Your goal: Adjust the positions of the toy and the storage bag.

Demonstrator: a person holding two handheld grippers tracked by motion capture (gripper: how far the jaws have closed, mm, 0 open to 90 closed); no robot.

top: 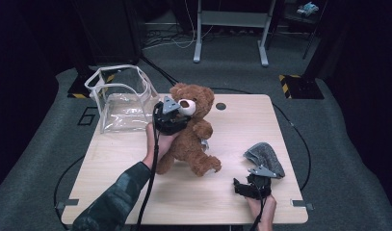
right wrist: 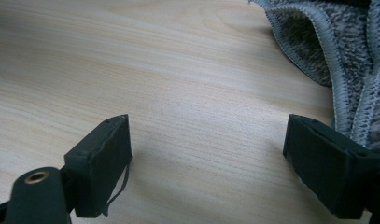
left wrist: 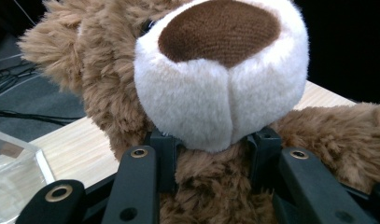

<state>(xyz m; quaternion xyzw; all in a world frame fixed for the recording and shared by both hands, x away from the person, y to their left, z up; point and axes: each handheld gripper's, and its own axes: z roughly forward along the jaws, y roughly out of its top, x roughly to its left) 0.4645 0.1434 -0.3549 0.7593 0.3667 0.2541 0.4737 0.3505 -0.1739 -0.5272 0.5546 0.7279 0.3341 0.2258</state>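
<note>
Plush teddy bear (top: 191,130), pinched at the neck by the left hand-held gripper (top: 170,117), might slip toward six o'clock.

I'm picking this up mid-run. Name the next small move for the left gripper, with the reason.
Probably carry the teddy bear left toward the clear bag. The left gripper grips it at the neck, under the muzzle, and the bag stands open beside it.

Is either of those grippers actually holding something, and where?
The left gripper clamps the teddy bear at its neck, just under the muzzle. The right gripper is open, holding nothing, beside the grey cloth.
</note>
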